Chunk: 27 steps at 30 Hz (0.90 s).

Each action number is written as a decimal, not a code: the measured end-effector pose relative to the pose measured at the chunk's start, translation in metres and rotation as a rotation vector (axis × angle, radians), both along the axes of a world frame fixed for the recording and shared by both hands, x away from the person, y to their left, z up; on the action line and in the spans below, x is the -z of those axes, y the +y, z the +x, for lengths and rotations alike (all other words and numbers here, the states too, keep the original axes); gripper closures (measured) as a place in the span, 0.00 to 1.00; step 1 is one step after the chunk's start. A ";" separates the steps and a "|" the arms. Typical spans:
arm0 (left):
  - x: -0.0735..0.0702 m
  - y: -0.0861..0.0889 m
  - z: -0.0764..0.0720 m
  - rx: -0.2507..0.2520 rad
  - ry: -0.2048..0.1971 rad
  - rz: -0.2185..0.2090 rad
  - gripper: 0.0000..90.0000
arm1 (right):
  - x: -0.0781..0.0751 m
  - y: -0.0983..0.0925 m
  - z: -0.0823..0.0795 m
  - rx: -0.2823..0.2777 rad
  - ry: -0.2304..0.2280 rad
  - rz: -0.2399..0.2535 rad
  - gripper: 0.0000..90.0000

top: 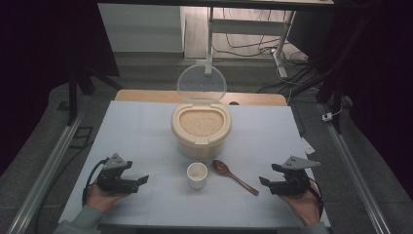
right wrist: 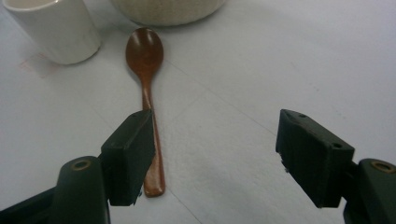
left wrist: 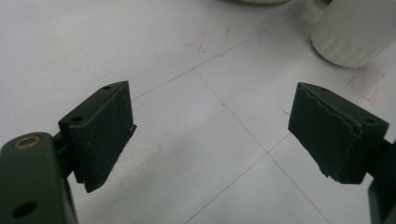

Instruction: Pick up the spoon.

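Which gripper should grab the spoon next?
Right. The right gripper is open beside the wooden spoon handle; the left gripper sits across the cup.

**No readable writing on the table**

No word, brand, label or number can be read anywhere. The only marks are faint red pen outlines drawn on the white table sheet (left wrist: 140,42): in the left gripper view, one rough bracket shape (left wrist: 215,39) sits in the open and another (left wrist: 366,83) lies just beside the foot of the white cup (left wrist: 355,32). They form no letters or digits. The cup carries no print.
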<state>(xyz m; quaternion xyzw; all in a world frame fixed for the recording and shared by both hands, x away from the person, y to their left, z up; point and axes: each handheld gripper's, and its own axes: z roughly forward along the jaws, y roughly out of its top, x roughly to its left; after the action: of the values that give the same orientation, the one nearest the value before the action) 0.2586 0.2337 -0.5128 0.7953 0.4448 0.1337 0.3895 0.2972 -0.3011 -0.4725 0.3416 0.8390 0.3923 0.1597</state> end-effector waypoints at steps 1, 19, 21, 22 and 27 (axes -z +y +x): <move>0.000 0.000 0.000 0.003 0.000 0.004 0.15 | 0.000 0.000 0.000 0.000 0.000 0.000 0.31; 0.001 -0.001 0.001 0.004 0.009 0.004 0.15 | -0.027 0.040 0.021 -0.103 0.099 -0.098 0.33; 0.001 -0.001 0.001 0.004 0.010 0.005 0.15 | -0.032 0.049 0.025 -0.117 0.119 -0.117 0.34; 0.001 -0.001 0.001 0.004 0.011 0.005 0.15 | -0.032 0.049 0.025 -0.117 0.119 -0.117 0.34; 0.001 -0.002 0.001 0.009 0.009 0.008 0.15 | -0.035 0.061 0.029 -0.133 0.148 -0.137 0.34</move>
<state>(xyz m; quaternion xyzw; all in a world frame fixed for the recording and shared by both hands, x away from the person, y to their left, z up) 0.2600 0.2320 -0.5142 0.7993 0.4425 0.1302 0.3851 0.3264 -0.2404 -0.4377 0.3014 0.8942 0.3174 0.0940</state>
